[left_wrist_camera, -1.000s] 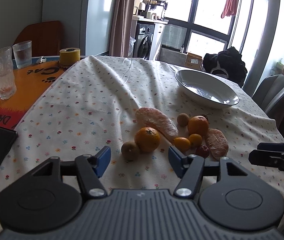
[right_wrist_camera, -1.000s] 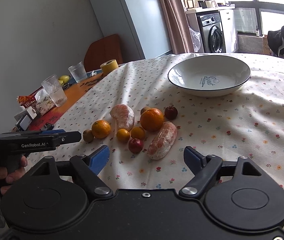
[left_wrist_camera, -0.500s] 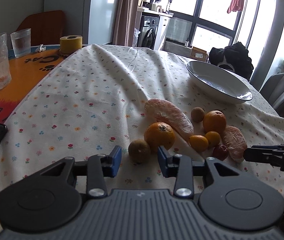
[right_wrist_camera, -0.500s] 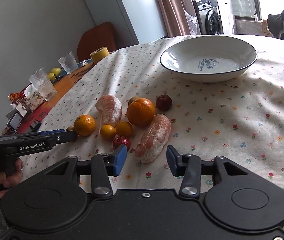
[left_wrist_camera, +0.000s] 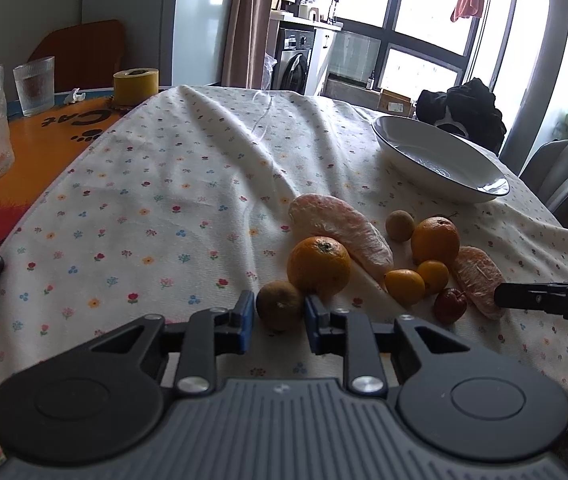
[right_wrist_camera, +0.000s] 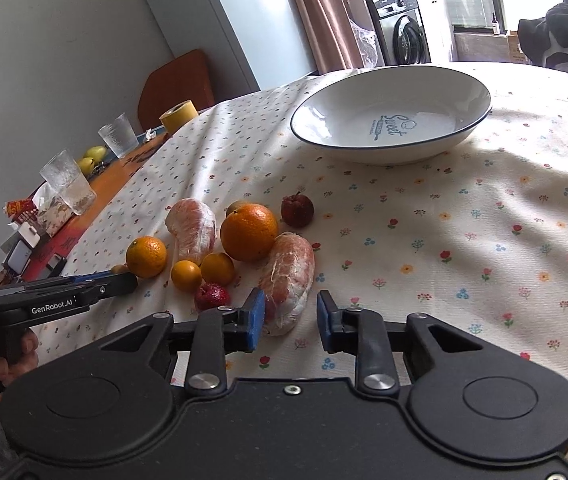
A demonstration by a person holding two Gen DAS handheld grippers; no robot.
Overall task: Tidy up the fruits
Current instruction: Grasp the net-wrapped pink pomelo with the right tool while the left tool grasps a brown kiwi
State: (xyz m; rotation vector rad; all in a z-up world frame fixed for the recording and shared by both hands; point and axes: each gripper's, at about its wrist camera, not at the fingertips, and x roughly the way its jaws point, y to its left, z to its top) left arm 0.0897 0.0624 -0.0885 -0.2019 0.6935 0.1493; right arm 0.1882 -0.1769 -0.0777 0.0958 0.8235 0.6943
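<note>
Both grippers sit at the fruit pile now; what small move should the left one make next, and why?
Probably ease forward a little, then close: the left gripper is open, with the small brown fruit only at its blue tips. The white bowl holds no fruit.

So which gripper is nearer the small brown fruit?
Left. The left gripper has its fingers either side of the small brown fruit; the right gripper sits at the peeled pomelo segment, across the pile.

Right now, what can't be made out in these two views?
- Left wrist view: whether the pads touch the small brown fruit between the jaws.
- Right wrist view: that brown fruit, mostly hidden by the left gripper.
- Right wrist view: a second brown fruit, behind the large orange.
</note>
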